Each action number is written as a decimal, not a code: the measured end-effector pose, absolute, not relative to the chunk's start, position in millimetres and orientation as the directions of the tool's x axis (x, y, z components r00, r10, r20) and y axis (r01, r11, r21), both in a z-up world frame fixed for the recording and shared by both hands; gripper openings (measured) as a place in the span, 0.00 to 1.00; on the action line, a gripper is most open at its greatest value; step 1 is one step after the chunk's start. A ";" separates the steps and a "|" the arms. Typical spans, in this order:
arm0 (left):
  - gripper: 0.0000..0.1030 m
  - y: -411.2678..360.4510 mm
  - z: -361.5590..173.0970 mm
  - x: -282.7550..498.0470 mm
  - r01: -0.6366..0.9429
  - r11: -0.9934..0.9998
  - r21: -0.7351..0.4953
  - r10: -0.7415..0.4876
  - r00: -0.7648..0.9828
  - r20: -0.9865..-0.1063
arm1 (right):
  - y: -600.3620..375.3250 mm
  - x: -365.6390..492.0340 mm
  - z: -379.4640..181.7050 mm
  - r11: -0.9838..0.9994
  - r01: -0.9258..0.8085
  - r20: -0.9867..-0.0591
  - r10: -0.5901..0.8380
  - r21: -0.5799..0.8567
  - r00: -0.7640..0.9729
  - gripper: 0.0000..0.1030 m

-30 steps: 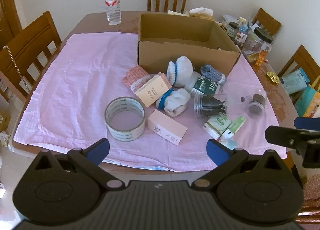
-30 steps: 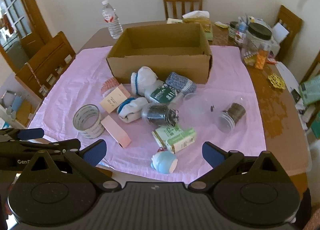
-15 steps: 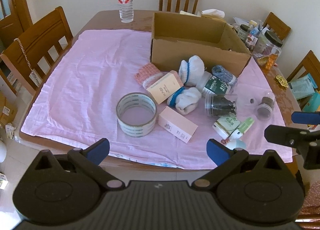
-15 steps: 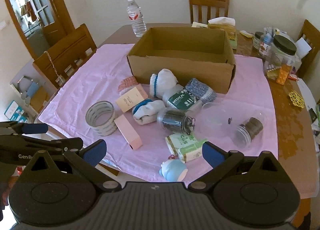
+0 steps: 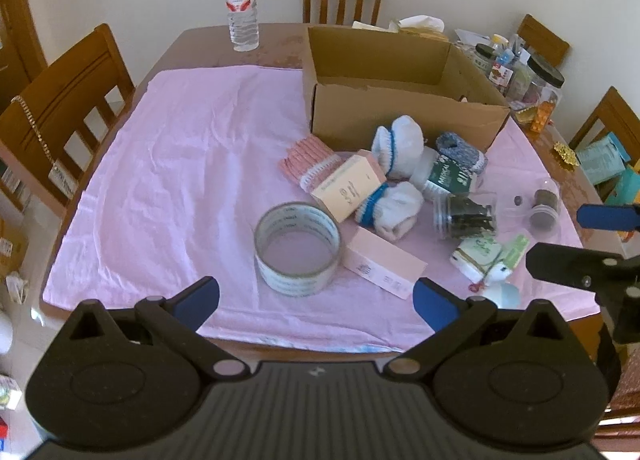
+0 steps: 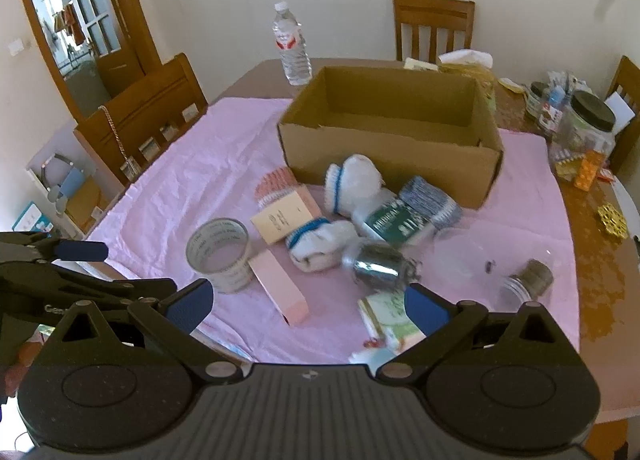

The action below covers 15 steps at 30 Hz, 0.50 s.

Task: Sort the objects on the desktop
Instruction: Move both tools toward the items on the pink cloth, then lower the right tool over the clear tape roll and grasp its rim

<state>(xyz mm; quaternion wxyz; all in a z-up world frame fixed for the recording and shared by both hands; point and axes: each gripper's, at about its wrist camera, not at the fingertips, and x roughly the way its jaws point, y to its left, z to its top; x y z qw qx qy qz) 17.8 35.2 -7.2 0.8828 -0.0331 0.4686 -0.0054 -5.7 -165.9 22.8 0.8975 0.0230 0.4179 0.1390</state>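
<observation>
An open cardboard box [image 5: 400, 116] [image 6: 392, 148] stands on a pink cloth [image 5: 180, 164]. In front of it lie a tape roll [image 5: 297, 248] [image 6: 219, 256], two pink cartons [image 5: 382, 262] [image 5: 347, 190], rolled socks [image 5: 396, 144], a dark jar [image 5: 464, 217], a green-labelled pack [image 5: 448, 176] and a green pack [image 5: 486, 254]. My left gripper [image 5: 316, 302] is open and empty, near the table's front edge, just short of the tape roll. My right gripper [image 6: 306, 304] is open and empty, above the front edge, close to the long pink carton [image 6: 280, 286].
A water bottle [image 5: 242, 8] stands at the back left. Jars and clutter [image 5: 528, 80] crowd the right side. A lying glass jar [image 6: 524, 280] is near the right edge. Wooden chairs [image 5: 68, 100] surround the table. The other gripper [image 5: 592, 260] shows at the right of the left wrist view.
Both grippers have moved forward and lower toward the table; the objects look larger and nearer. The right view has swung left. Nothing on the table has moved.
</observation>
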 end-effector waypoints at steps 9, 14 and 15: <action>0.99 82.5 -15.9 39.9 0.011 0.997 -0.074 -0.068 0.551 -0.831 | -123.6 12.4 18.2 0.968 -0.225 -0.740 0.233 0.113 0.631 1.00; 0.99 101.0 -20.6 50.4 0.042 0.996 -0.074 -0.085 0.551 -0.830 | -103.0 24.0 7.0 0.962 -0.247 -0.751 0.250 0.119 0.611 1.00; 0.99 104.3 -21.2 52.2 0.044 0.996 -0.075 -0.087 0.551 -0.830 | -98.7 26.4 4.7 0.961 -0.253 -0.755 0.251 0.116 0.606 1.00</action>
